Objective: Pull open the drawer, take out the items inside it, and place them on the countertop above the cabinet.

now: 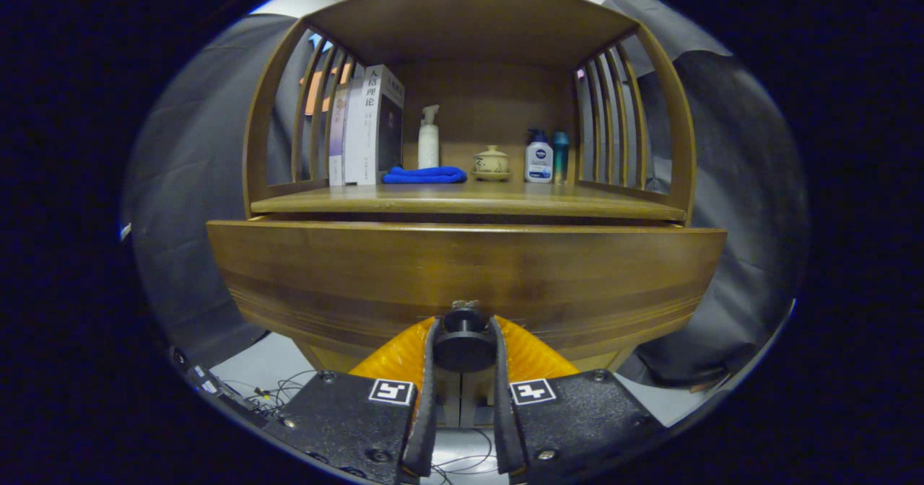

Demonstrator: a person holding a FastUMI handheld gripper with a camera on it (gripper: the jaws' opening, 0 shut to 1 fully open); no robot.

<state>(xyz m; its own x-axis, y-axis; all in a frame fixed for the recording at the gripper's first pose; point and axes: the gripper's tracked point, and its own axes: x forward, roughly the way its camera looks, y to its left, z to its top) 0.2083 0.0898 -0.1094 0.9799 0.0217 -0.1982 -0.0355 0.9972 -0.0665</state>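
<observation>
Gripping the drawer's dark knob (463, 342), the tool (462, 351) has both fingers clamped on it. Judged risk: an off-axis pull slips the pads off. At 12 o'clock, the drawer (465, 276) faces the tool, long axis running 9 to 3, slightly open beneath the table (462, 202).

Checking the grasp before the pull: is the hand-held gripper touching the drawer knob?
Touching. In the gripper view, the hand-held gripper has both fingers pressed against the sides of the black drawer knob, no gap showing.
</observation>
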